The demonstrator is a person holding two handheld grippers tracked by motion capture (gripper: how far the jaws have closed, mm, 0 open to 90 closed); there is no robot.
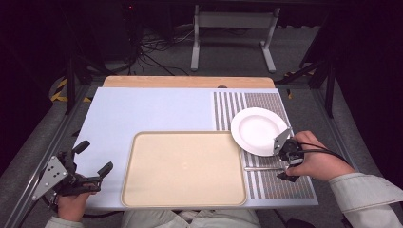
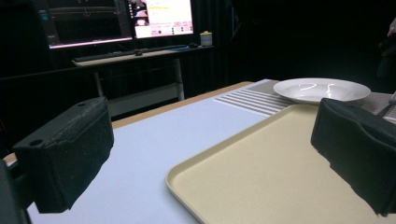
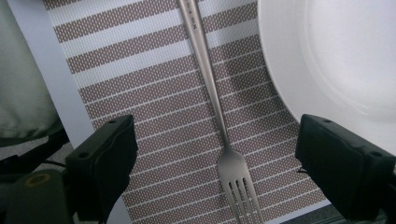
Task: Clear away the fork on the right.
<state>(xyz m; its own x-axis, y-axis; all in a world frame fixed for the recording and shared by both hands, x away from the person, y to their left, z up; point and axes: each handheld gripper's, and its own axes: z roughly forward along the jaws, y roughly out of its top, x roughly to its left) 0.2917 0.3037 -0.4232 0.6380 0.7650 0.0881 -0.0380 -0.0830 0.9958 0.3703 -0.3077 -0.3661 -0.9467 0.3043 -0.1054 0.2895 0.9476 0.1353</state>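
A metal fork lies on the striped placemat, its tines toward the camera, just left of the white plate. My right gripper hangs over it, open, one jaw on each side of the fork and clear of it. From above, the right gripper sits at the plate's near edge, and the fork's handle sticks out to its left. My left gripper is open and holds nothing, left of the beige tray. In its own view the left gripper faces the tray's corner.
The pale blue table cover stretches behind the tray, with a wooden table edge at the back. A white metal stand and cables are on the floor beyond. Monitors stand on a desk off to the side.
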